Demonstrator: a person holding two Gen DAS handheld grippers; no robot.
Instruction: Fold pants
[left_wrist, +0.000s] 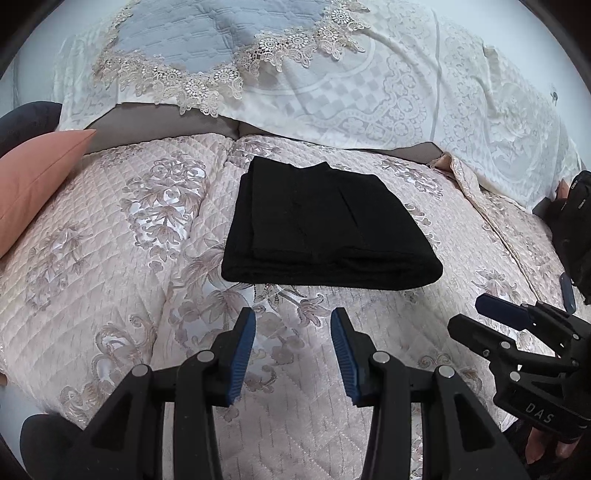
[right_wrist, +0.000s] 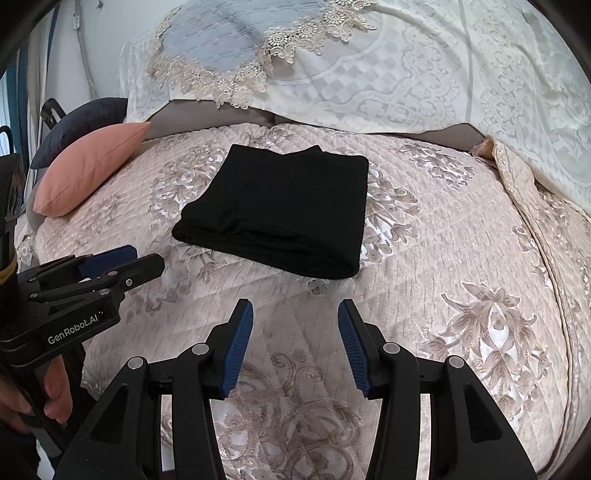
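Black pants (left_wrist: 325, 225) lie folded into a compact rectangle on the quilted pink bedspread (left_wrist: 110, 277); the same pants (right_wrist: 280, 210) show in the right wrist view, thick fold toward me. My left gripper (left_wrist: 293, 317) hovers over the bedspread just short of the pants' near edge, open, nothing between its blue pads. My right gripper (right_wrist: 295, 308) is likewise open and empty, a little back from the pants. Each gripper also appears in the other's view: the right gripper (left_wrist: 524, 317) at the right edge, the left gripper (right_wrist: 122, 262) at the left edge, held by a hand (right_wrist: 55, 391).
A salmon pillow (right_wrist: 88, 166) and a dark blue cushion (right_wrist: 85, 118) lie at the left of the bed. A white lace cover (left_wrist: 388, 85) and a grey lace-trimmed pillow (left_wrist: 207, 37) rest along the headboard side. A dark object (left_wrist: 576, 221) sits at the right edge.
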